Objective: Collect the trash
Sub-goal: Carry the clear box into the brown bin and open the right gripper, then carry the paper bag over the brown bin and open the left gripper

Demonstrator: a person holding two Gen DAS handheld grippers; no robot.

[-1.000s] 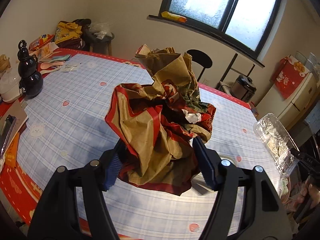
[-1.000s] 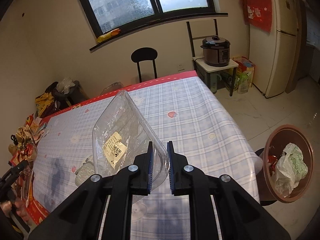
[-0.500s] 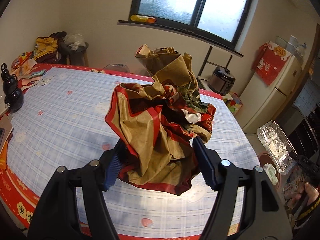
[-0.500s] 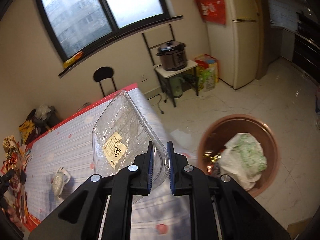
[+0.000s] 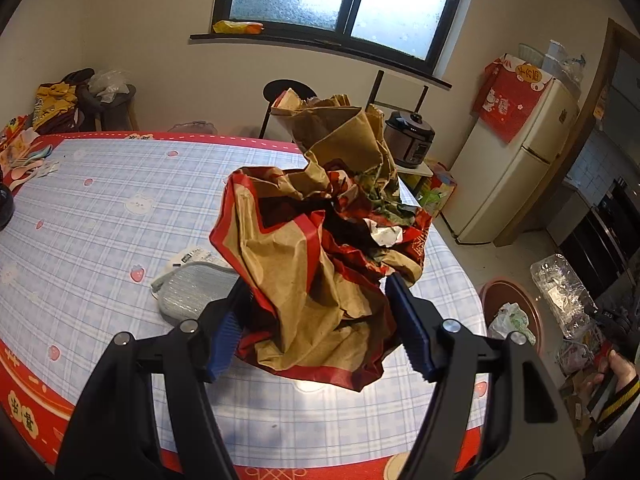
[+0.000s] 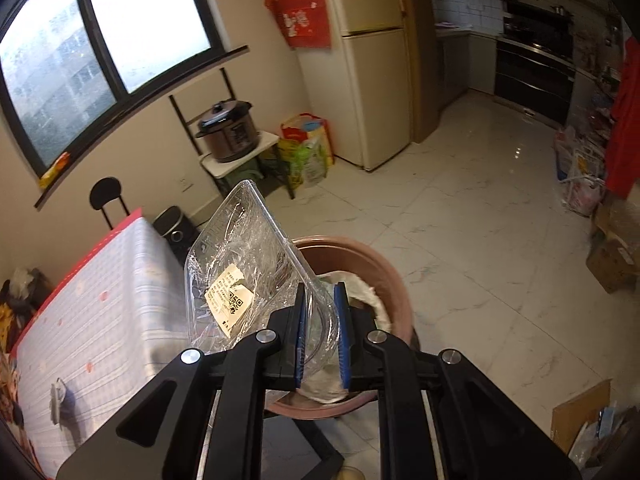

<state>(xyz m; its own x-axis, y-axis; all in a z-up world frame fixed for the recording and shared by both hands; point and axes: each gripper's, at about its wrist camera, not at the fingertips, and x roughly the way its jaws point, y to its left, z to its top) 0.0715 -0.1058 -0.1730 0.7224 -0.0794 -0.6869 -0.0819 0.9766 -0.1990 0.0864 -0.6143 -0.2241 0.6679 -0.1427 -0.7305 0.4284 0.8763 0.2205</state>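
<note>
A: What can't you make out?

B: The clear plastic clamshell tray hides part of the brown trash bin behind it, and the right gripper covers the bin's near rim. In the left wrist view the crumpled paper bag blocks the far middle of the checked tablecloth and most of a grey packet lying beside it. The tray's label is too small to read.

A: And the grippers?

B: The left gripper is spread wide, its blue pads pressed against both sides of the brown-and-red paper bag, which it holds above the table. The right gripper is squeezed nearly closed on the tray's thin edge, with the tray standing up from the pads, over the bin, which already has a white plastic bag inside.

A: Anything else cut off?

B: At the right edge of the left wrist view, the person's right hand is only partly visible.
</note>
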